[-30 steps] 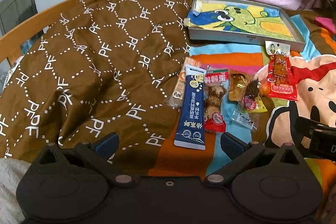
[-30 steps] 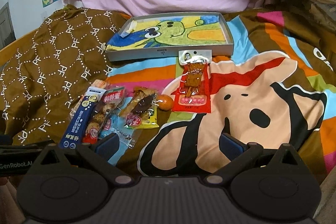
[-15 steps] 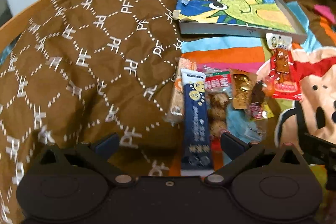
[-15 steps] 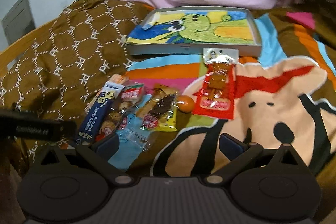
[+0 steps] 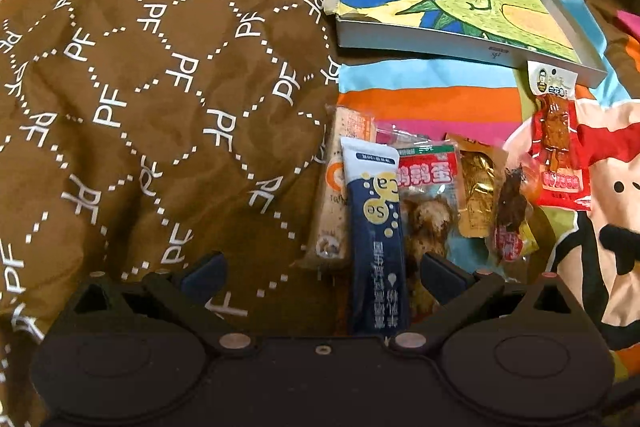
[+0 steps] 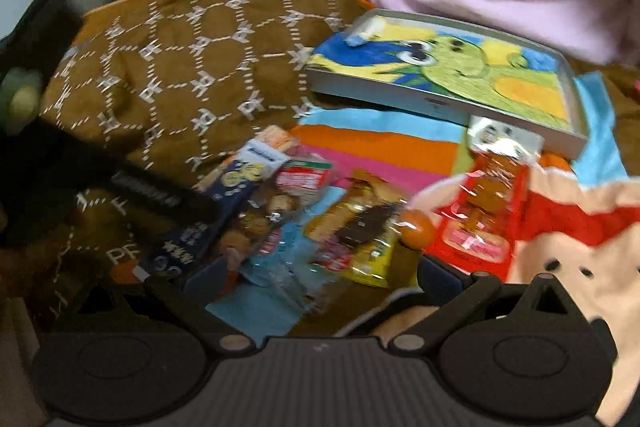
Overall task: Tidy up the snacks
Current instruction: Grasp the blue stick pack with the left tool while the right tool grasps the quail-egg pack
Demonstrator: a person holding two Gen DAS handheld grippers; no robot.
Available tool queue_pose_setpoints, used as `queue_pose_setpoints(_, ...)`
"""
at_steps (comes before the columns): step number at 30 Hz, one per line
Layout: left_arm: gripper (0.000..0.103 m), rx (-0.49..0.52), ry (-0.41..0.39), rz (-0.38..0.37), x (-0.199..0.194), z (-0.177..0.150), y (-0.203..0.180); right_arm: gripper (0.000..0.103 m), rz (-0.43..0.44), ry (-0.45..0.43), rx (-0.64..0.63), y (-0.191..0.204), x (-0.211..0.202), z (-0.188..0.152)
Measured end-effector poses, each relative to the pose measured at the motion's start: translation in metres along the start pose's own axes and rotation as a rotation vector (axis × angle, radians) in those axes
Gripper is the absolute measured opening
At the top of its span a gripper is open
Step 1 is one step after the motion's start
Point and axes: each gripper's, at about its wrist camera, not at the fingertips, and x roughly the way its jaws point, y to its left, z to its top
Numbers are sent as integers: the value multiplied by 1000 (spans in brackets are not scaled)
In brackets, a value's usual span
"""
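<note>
Our left gripper (image 5: 320,267), fingers spread, straddles the near end of the blue stick packet (image 5: 376,239), whose long axis runs near-to-far; our right gripper (image 6: 308,277) also gapes.

Both wrist views look forward, low and close over the bed; both show the snacks (image 5: 420,203) (image 6: 320,219) and tray (image 5: 460,47) (image 6: 440,103).

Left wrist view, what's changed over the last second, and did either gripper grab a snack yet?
The left gripper has come forward and down; its open fingers now straddle the long navy-blue sachet. The right gripper has closed in on the snack pile, also open. Nothing is gripped yet. The snacks, the red skewer packet and the grey tray with the green cartoon drawing lie where they were.
</note>
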Motion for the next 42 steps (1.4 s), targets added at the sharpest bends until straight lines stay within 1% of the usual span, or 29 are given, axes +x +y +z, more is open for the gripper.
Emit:
queue_pose_setpoints(3,101,-30,25,-23,5,5,5,103,13,-6,-57,13,7,-1)
queue_pose_setpoints(6,99,-109,60,-46,8,7,17,101,31,1,-67,18,17,1)
queue_pose_setpoints(7,97,-136,69,-53,9,7,21,100,36,2,-59,18,21,3)
queue_pose_setpoints(9,95,-191,82,-75,9,6,29,91,43,15,-41,19,30,6)
queue_pose_setpoints(10,95,-210,83,-89,9,5,31,90,43,23,-28,18,34,8)
queue_pose_setpoints(12,93,-237,81,-110,8,5,35,83,57,32,4,16,42,10)
queue_pose_setpoints(16,90,-241,88,-147,9,5,35,76,74,42,39,14,52,12)
queue_pose_setpoints(18,86,-226,97,-165,10,5,31,73,85,47,52,14,55,13)
queue_pose_setpoints(22,77,-208,127,-177,18,4,27,70,110,58,64,18,61,15)
queue_pose_setpoints(24,75,-208,140,-174,23,2,26,69,111,59,57,21,64,16)
queue_pose_setpoints(27,69,-206,141,-174,26,1,24,66,116,65,57,24,67,16)
queue_pose_setpoints(29,57,-222,141,-184,25,1,25,65,116,66,61,25,68,15)
queue_pose_setpoints(31,52,-241,144,-198,25,0,28,64,119,68,64,25,67,15)
queue_pose_setpoints(32,47,-252,147,-205,24,0,28,61,122,68,68,25,67,15)
queue_pose_setpoints(35,41,-269,152,-219,22,-2,30,58,128,71,78,25,65,14)
queue_pose_setpoints(37,38,-270,152,-225,21,-3,30,57,133,73,81,25,64,15)
queue_pose_setpoints(40,39,-272,157,-231,24,-2,30,57,156,79,88,24,67,15)
queue_pose_setpoints(42,39,-272,171,-232,28,-2,31,57,183,103,110,21,75,14)
